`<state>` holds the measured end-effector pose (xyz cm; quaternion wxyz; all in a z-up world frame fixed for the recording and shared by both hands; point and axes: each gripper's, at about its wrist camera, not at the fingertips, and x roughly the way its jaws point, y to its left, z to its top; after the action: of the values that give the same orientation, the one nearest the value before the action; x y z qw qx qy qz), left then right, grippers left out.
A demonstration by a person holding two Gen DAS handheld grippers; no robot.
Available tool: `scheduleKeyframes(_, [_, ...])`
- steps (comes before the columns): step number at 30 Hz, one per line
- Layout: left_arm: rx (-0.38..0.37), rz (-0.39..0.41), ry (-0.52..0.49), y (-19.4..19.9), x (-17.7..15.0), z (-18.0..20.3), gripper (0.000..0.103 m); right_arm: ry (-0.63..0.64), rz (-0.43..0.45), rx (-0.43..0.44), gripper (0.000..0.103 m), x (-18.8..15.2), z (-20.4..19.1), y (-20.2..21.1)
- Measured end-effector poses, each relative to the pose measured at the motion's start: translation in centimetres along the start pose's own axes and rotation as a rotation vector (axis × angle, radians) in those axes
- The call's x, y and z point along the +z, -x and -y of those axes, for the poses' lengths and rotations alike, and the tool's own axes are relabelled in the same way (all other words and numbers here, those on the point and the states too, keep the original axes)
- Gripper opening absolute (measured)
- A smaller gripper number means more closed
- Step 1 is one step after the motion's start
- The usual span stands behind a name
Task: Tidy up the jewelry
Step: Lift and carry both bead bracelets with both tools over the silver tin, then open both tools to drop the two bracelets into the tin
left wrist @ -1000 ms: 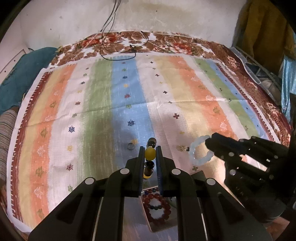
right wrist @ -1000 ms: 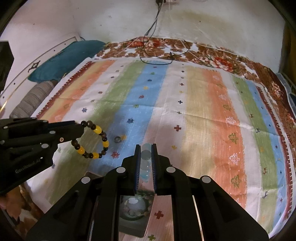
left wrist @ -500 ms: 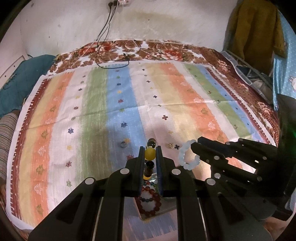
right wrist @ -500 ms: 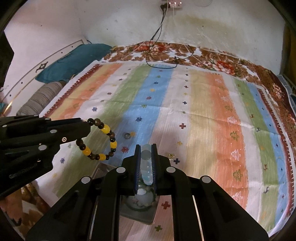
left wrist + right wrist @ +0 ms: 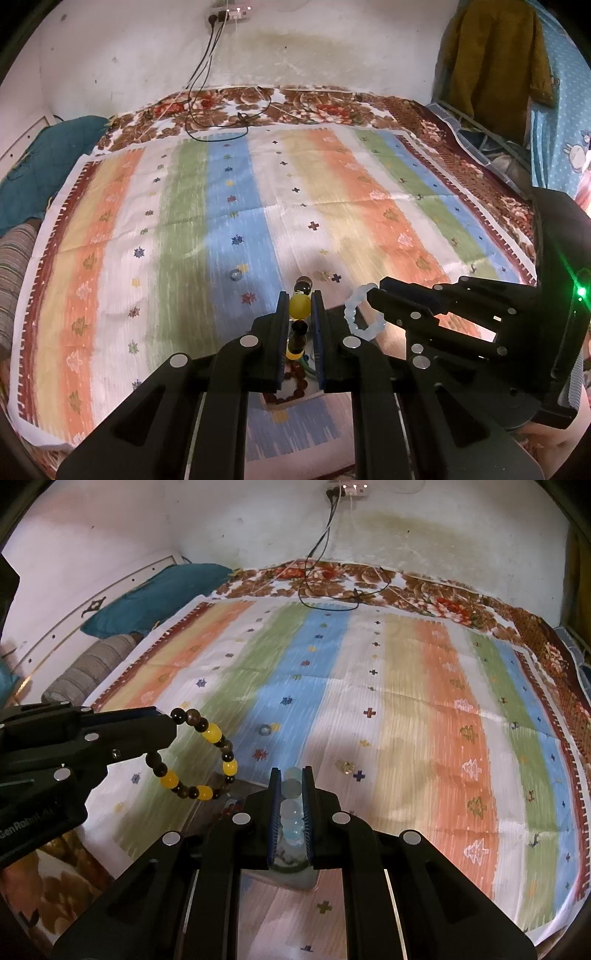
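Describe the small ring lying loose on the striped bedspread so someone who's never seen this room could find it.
Start at the striped bedspread and follow its blue stripe toward the near edge. The small silver ring lies flat there beside a yellow motif, ahead of and left of the left gripper. Unlike the yellow and brown bead bracelet and the pale blue bracelet, it is unheld and has no beads.

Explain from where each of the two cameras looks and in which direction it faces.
Left wrist: sits on the left claw, faces forward over the striped cloth to the wall; own fingers clamp the brown-and-yellow bracelet; right claw enters at right.
Right wrist: sits on the right claw, same direction; own fingers clamp the pale blue bracelet; left claw enters at left.
Shared: both bracelets, cloth, wall socket.
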<state>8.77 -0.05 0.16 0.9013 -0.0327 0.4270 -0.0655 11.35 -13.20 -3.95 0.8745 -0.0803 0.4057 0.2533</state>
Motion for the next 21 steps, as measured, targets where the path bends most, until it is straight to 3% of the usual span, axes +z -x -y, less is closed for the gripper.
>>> scheduleKeyframes(12, [0.001,-0.033,0.007,0.2,-1.6,1.2,0.012,-0.014,-0.034,0.032,0.013,-1.5,-0.1,0.4])
scheduleKeyframes(14, [0.015,-0.038,0.024,0.0,-1.5,0.9,0.021,-0.010,-0.026,0.003,0.028,-1.4,0.0,0.5])
scheduleKeyframes(15, [0.020,-0.032,0.031,0.1,-1.5,0.7,0.025,-0.008,-0.015,-0.021,0.047,-1.3,0.1,0.6])
scheduleKeyframes(18, [0.034,-0.016,0.090,0.2,-1.0,-0.6,0.029,-0.022,-0.020,-0.037,0.051,-0.8,0.9,0.2])
scheduleKeyframes(21, [0.054,-0.029,0.156,-0.5,-0.4,-2.2,0.040,-0.063,-0.052,-0.021,0.051,-0.5,2.0,-0.7])
